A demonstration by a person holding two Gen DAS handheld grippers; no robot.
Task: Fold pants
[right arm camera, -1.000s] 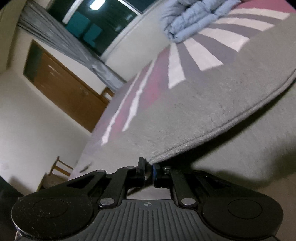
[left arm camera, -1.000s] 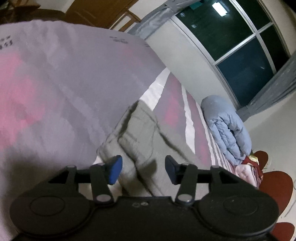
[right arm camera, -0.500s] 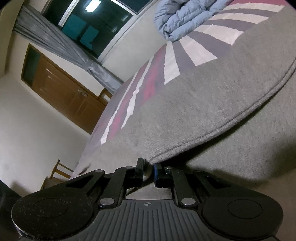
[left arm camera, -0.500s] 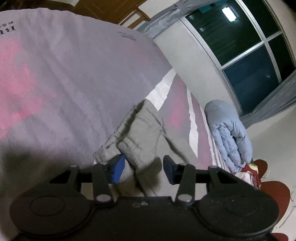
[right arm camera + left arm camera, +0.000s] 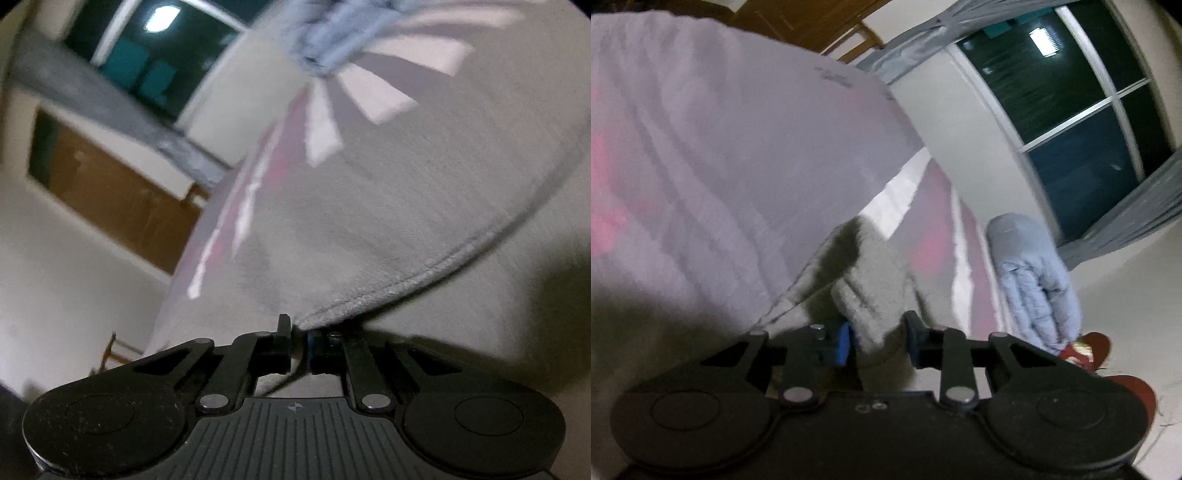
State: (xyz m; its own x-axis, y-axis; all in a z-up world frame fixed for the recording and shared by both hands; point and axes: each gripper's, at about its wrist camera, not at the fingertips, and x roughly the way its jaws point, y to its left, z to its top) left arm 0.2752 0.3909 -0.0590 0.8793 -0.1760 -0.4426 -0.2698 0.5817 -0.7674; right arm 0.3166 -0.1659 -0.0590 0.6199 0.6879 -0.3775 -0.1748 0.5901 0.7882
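Note:
Grey fleece pants [image 5: 875, 280] lie on a bed with a lilac, pink and white striped cover [image 5: 731, 155]. In the left wrist view a bunched end of the pants sits between the blue pads of my left gripper [image 5: 877, 341]; the jaws are part closed around the cloth. In the right wrist view my right gripper [image 5: 297, 341] is shut on the hemmed edge of the pants [image 5: 406, 229] and holds it raised, with the cloth spreading away to the upper right.
A pale blue folded duvet [image 5: 1030, 277] lies at the far end of the bed, below a dark window [image 5: 1071, 110]. Red shapes [image 5: 1123, 384] lie on the floor beside the bed. A wooden door [image 5: 122, 199] and chair [image 5: 118, 350] stand by the wall.
My left gripper moved down onto the bunched end of the pants and its jaws narrowed around it. My right gripper kept its hold on the hem and shifted slightly.

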